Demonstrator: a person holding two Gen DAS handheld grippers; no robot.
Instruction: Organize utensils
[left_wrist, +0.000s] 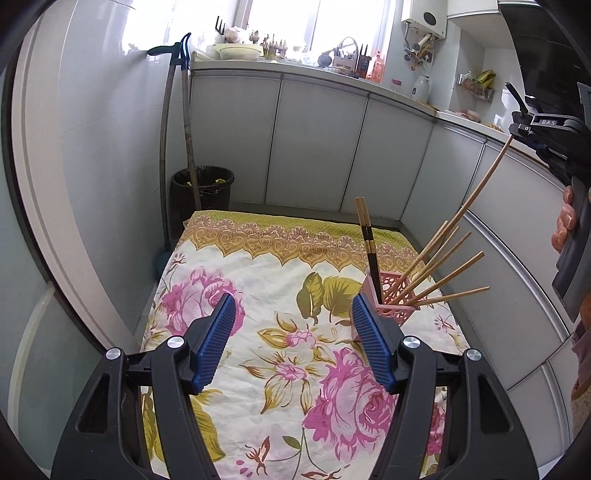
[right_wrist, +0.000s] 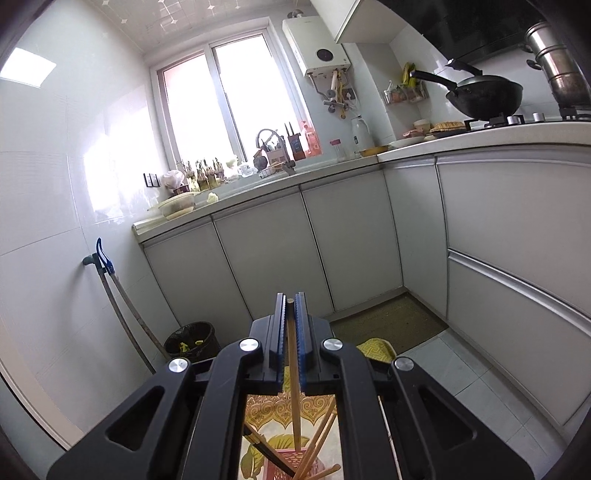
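A pink perforated utensil holder (left_wrist: 391, 300) stands on the floral cloth (left_wrist: 280, 295) at the right. It holds several wooden chopsticks (left_wrist: 448, 277) fanned to the right and a black pair (left_wrist: 369, 245) standing upright. My left gripper (left_wrist: 293, 314) is open and empty, low over the cloth, left of the holder. My right gripper (right_wrist: 290, 306) is shut on a wooden chopstick (right_wrist: 293, 376), held above the holder (right_wrist: 286, 467) with its lower end in the holder. The right gripper (left_wrist: 524, 122) also shows in the left wrist view, holding that chopstick (left_wrist: 480, 184).
Grey kitchen cabinets (left_wrist: 314, 140) run along the back and right. A black bin (left_wrist: 203, 192) and two long handles (left_wrist: 173, 147) stand in the left corner. A wok (right_wrist: 484, 96) sits on the stove. A green mat (right_wrist: 388, 325) lies on the floor.
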